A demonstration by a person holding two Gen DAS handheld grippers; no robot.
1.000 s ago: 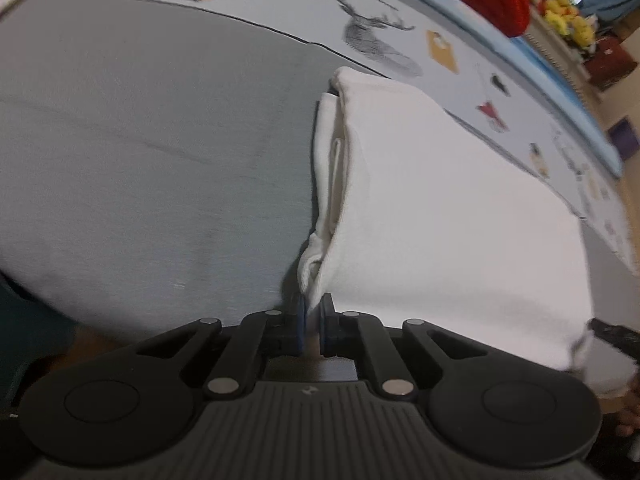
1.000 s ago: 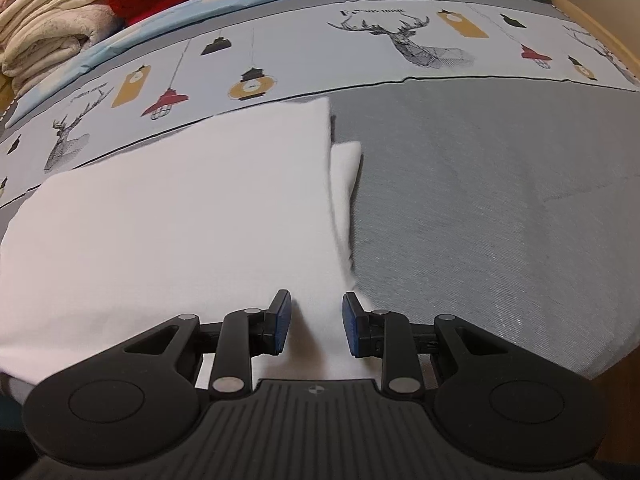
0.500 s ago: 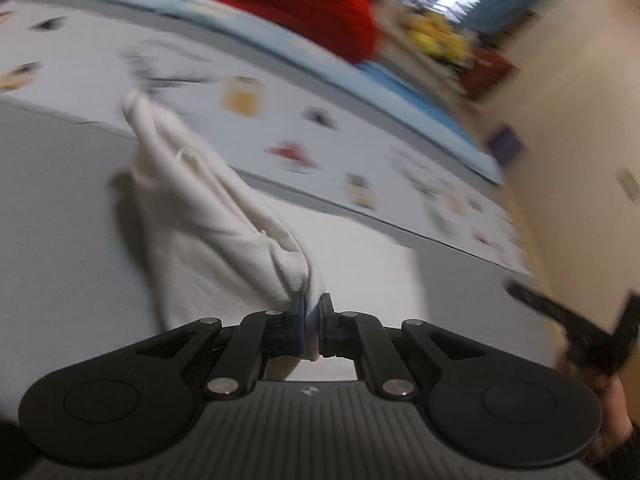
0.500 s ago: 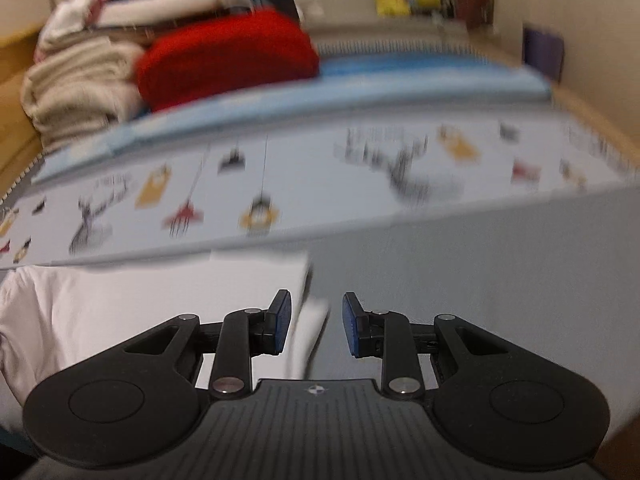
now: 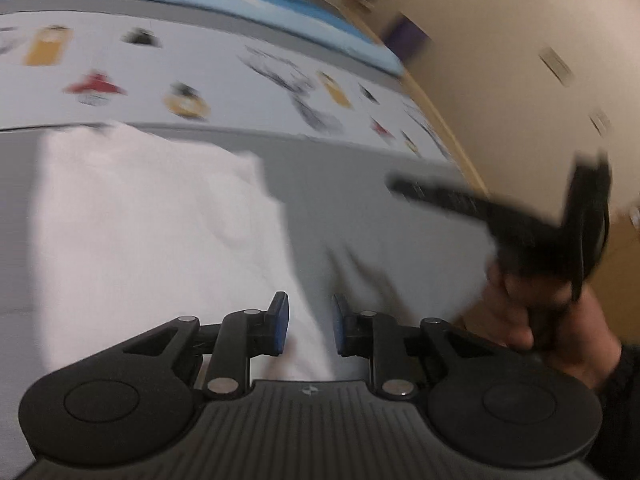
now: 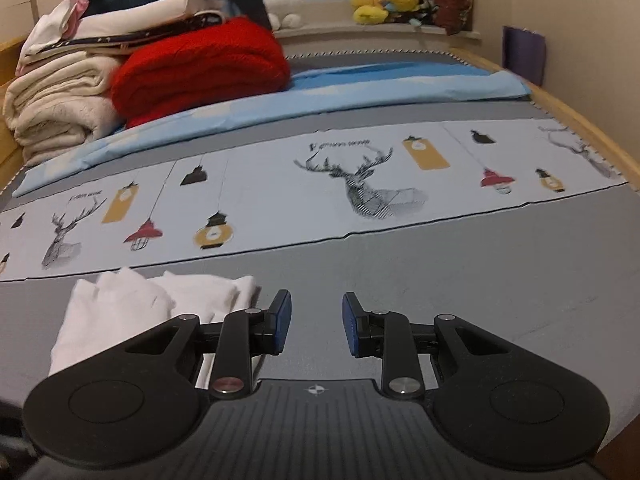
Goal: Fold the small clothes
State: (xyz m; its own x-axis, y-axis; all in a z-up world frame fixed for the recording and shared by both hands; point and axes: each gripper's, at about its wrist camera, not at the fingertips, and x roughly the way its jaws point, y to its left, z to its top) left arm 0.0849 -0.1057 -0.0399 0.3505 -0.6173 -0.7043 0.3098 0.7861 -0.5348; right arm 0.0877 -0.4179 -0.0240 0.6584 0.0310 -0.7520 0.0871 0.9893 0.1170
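Observation:
The small white garment (image 5: pixel 152 224) lies folded on the grey sheet (image 5: pixel 360 184), blurred in the left wrist view. My left gripper (image 5: pixel 309 324) hovers over its right edge. Its jaws are opening, and the cloth's edge lies loose between the blue pads without being pressed. In the right wrist view the same garment (image 6: pixel 140 304) sits low at the left. My right gripper (image 6: pixel 316 326) is open above bare grey sheet (image 6: pixel 460 272) to the garment's right, with nothing between its fingers. The left wrist view also catches the right gripper (image 5: pixel 520 216), dark and blurred, held by a hand (image 5: pixel 540 312).
A printed band with deer and lamps (image 6: pixel 360 184) crosses the bed behind the garment. Farther back lie a blue sheet (image 6: pixel 320 96), a red blanket (image 6: pixel 200 68) and stacked pale bedding (image 6: pixel 60 96). The wooden bed edge (image 6: pixel 592 124) and a wall run along the right.
My left gripper carried the pinched cloth edge over to the right across the garment, and its jaws have parted and let go. My right gripper lifted off the cloth, staying open.

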